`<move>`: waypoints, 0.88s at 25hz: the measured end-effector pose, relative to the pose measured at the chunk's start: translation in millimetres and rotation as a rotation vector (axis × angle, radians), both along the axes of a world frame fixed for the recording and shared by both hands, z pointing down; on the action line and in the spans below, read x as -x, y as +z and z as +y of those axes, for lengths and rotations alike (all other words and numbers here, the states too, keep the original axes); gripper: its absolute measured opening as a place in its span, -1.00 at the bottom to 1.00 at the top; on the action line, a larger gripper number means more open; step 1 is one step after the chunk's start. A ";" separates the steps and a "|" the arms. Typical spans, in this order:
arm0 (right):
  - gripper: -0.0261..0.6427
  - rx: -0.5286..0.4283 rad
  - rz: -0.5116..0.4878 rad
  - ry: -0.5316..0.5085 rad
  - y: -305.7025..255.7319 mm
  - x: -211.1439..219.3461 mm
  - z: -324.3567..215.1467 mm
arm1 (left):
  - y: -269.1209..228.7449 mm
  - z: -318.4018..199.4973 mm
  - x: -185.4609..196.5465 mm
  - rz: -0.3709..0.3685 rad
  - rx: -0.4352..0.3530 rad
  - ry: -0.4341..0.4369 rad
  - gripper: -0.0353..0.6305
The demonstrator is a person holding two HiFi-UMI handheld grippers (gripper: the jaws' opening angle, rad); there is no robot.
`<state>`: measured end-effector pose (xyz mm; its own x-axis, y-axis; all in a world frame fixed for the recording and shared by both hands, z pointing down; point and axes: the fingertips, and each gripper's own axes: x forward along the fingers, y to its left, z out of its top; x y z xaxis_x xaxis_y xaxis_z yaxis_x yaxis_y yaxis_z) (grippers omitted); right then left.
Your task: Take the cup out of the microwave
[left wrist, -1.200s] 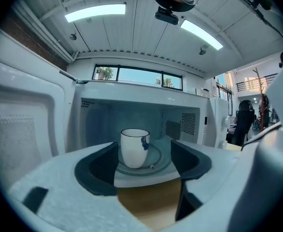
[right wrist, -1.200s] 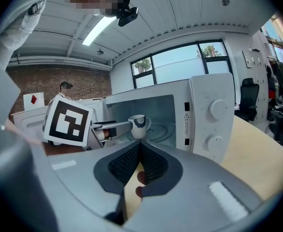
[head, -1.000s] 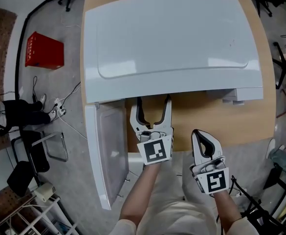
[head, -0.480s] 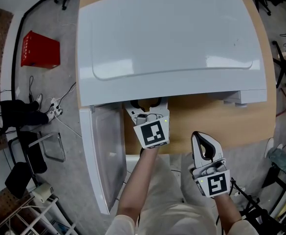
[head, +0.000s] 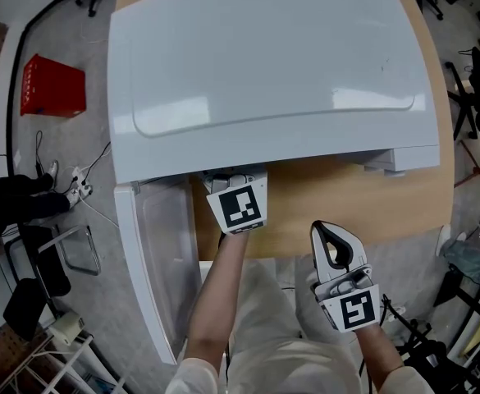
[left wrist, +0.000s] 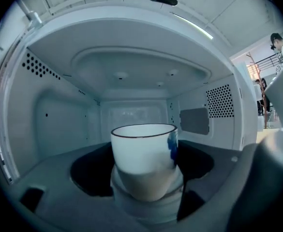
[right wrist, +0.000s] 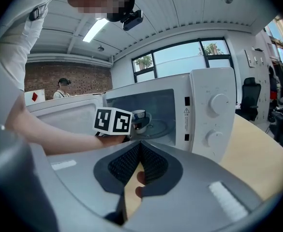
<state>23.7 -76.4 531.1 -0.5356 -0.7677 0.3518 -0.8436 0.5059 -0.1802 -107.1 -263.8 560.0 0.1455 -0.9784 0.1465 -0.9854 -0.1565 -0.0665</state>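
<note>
Cup (left wrist: 143,158): one, white w/ thin dark rim and a blue mark on its right side. It stands upright inside the microwave (head: 264,72), about mid-cavity. Right gripper view shows it too (right wrist: 139,115), through the open front.

L gripper (head: 238,199) is reached into the cavity. From the head view only its marker cube and rear show below the oven's top edge. Its own view has the jaws spread wide, one dark pad on each side of the cup, cup between them. Can't tell whether the pads touch the cup wall.

R gripper (head: 335,240) is held outside, near the table's (head: 338,195) front edge and well apart from the oven. Jaws are pressed together, ribbed pads meeting at the tips, nothing pinched. Through the small gap below the tips, only wood surface shows.

Counts: 1 cup, 1 microwave, 2 grippers, 2 round knobs on the control panel, upper (right wrist: 217,102) and lower (right wrist: 212,138).

Door (head: 153,261) is swung fully open on the oven's left, past the table edge. On the floor off to the left, one red box (head: 52,87), well apart from everything else.
</note>
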 end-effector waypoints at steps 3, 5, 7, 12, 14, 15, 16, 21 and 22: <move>-0.90 0.012 0.040 -0.027 7.3 -1.8 5.3 | 1.5 -0.2 -1.4 0.004 0.013 0.006 0.26; -0.90 -0.001 0.035 -0.005 3.4 -0.9 1.1 | 0.7 0.1 -0.3 0.003 0.017 0.007 0.26; -0.90 -0.006 0.049 -0.001 2.1 -1.5 0.1 | 0.1 1.6 1.0 0.004 0.022 0.005 0.26; -0.90 -0.014 0.037 0.011 -5.7 -1.7 -2.6 | -7.6 7.0 1.9 0.026 0.004 0.004 0.26; -0.90 -0.028 0.021 0.014 -10.4 -0.1 -4.2 | -16.8 8.7 2.0 0.048 -0.026 -0.002 0.26; -0.90 -0.033 0.016 0.015 -12.4 0.4 -4.4 | -18.4 11.2 1.7 0.039 -0.021 0.001 0.26; -0.90 -0.036 0.014 0.013 -13.9 0.7 -4.1 | -19.0 14.2 1.1 0.028 -0.009 0.005 0.26; -0.91 -0.045 0.023 0.005 -23.5 -0.8 -2.3 | -30.9 28.8 -5.3 0.043 -0.007 0.013 0.26; -0.91 -0.041 0.029 0.002 -25.8 -2.0 -1.7 | -32.0 33.5 -7.5 0.042 0.002 0.016 0.26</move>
